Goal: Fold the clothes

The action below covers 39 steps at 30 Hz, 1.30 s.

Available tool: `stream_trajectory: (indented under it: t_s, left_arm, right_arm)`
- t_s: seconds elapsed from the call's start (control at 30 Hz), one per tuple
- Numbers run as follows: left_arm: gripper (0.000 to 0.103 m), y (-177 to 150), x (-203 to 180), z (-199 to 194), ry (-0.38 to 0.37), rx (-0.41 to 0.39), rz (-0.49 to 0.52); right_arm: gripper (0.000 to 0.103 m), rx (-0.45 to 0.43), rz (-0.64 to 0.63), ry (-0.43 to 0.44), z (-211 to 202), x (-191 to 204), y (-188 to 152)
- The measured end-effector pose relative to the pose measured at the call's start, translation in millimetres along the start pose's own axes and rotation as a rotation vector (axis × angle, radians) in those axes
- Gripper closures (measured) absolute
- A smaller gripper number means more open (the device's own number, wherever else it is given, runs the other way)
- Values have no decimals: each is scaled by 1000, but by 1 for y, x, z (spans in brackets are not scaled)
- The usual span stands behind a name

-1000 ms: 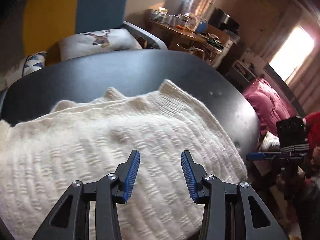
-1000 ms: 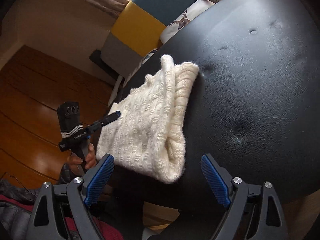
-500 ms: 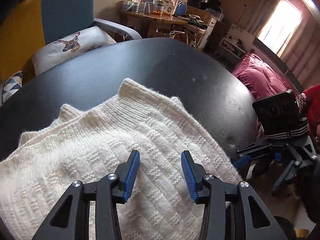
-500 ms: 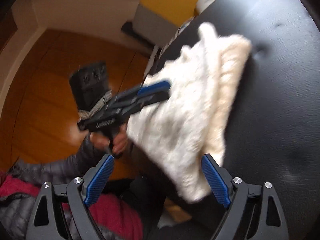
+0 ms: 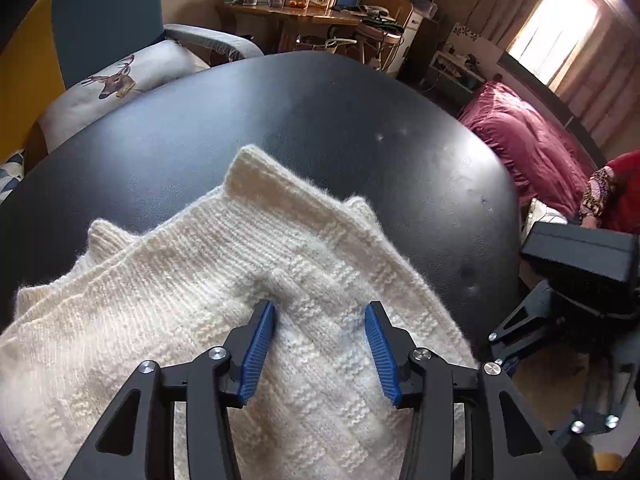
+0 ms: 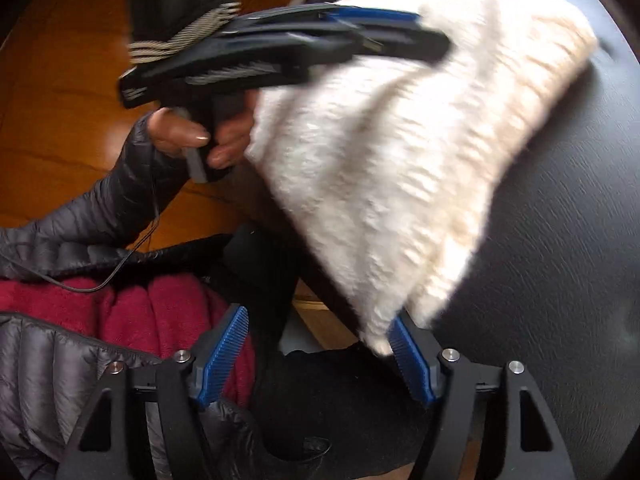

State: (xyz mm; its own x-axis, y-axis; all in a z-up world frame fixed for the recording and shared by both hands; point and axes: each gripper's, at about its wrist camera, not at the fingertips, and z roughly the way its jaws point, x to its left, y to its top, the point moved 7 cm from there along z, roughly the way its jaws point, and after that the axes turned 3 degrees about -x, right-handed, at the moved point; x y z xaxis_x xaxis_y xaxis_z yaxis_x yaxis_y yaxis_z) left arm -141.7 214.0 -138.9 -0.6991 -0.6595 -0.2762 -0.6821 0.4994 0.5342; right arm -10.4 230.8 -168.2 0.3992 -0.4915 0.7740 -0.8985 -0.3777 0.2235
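Sweater: a cream knitted sweater (image 5: pixel 224 280) lies folded in layers on the near part of a black table (image 5: pixel 320 112), one end reaching the table's edge; blurred in the right wrist view.
Left gripper: the left gripper (image 5: pixel 319 330) is down on the knit, its blue-padded jaws parted with only flat fabric between them; the left fingertip dents the wool.
Right gripper: the right gripper (image 6: pixel 320 342) sits at the table's edge with its jaws spread wide; the sweater's near corner overlaps the right pad, but nothing is pinched.
Hand: a hand (image 6: pixel 200 136) in a dark quilted sleeve grips the other tool's handle.
Surface: matte black, rounded, faintly dimpled and smudged.
Room: an armchair (image 5: pixel 92 20) in blue and yellow holds a deer-print cushion (image 5: pixel 116 80); behind, a wooden side table (image 5: pixel 296 16) crowded with jars; a magenta bedcover (image 5: pixel 520 140) by a bright window (image 5: pixel 556 32); the floor (image 6: pixel 56 92) is orange-brown wood.
Writing: none legible.
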Motion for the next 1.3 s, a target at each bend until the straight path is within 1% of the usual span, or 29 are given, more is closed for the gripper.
stream_trajectory:
  t_s: [0.03,0.1,0.17,0.3,0.37,0.4,0.47,0.5,0.53,0.57,0.6,0.63,0.67,0.7,0.73,0.77,0.8,0.87,0.93,0.97,1.0,1.1,1.17,1.2,1.27,1.3]
  left_arm:
    - [56,3,1,-1,-21,-10,-21]
    - [56,7,4,-5,-49,-33,-66]
    - [56,8,10,-15,-66,-68,-104]
    - [56,-5,30,-39,-29,-126,-176]
    - [56,-14,42,-48,15,-146,-192]
    - [56,-19,47,-52,36,-153,-192]
    - [56,-26,56,-59,70,-168,-190]
    - [56,-28,60,-62,85,-175,-188]
    - [56,-30,64,-65,99,-183,-187]
    - [56,-30,67,-67,110,-191,-184]
    - [55,-30,70,-68,119,-201,-181]
    - [54,-29,72,-69,128,-211,-177]
    - [53,-29,77,-63,154,-197,-175]
    - [48,-29,83,-55,187,-172,-174]
    - [47,-33,90,-41,198,-131,-213]
    - [47,-39,96,-31,177,-122,-268]
    - [46,-40,96,-28,172,-134,-282]
    - [44,-39,90,-27,185,-162,-273]
    - [39,-39,86,-28,171,-173,-281]
    - [39,-39,85,-29,163,-181,-285]
    - [39,-40,85,-35,143,-193,-304]
    - [39,-47,90,-60,66,-236,-389]
    - [39,-61,97,-89,44,-287,-439]
    - [39,-70,101,-106,60,-310,-449]
    - [39,-92,114,-142,117,-353,-467]
    - [39,-107,125,-161,161,-373,-479]
  right_arm:
    - [34,-17,1,-16,-2,2,-2]
    - [34,-54,-9,-89,-12,7,-5]
    - [32,-136,16,-161,-31,8,-3]
    - [32,-401,58,-336,-68,9,31]
    - [32,-537,78,-425,-89,11,47]
    - [32,-575,82,-459,-91,10,58]
    - [32,-619,82,-517,-88,7,79]
    - [32,-617,76,-546,-86,0,92]
    - [35,-604,68,-578,-83,-7,106]
    - [41,-579,65,-626,-77,-14,114]
    - [70,-532,76,-696,-73,-27,117]
    - [95,-491,73,-764,-68,-37,118]
    - [95,-452,63,-830,-62,-44,117]
    - [96,-423,33,-903,-61,-55,114]
    - [98,-422,-2,-959,-60,-58,111]
    - [98,-441,1,-977,-64,-61,107]
    - [98,-467,30,-962,-70,-64,104]
    - [97,-505,83,-923,-76,-71,101]
    - [96,-521,95,-907,-79,-73,100]
    - [96,-527,93,-901,-80,-74,101]
    - [93,-536,97,-886,-81,-74,103]
    - [91,-569,146,-824,-84,-77,108]
    - [84,-585,163,-842,-89,-72,109]
    - [78,-605,159,-886,-95,-66,109]
    - [77,-656,105,-975,-104,-45,113]
    - [77,-679,66,-989,-105,-31,117]
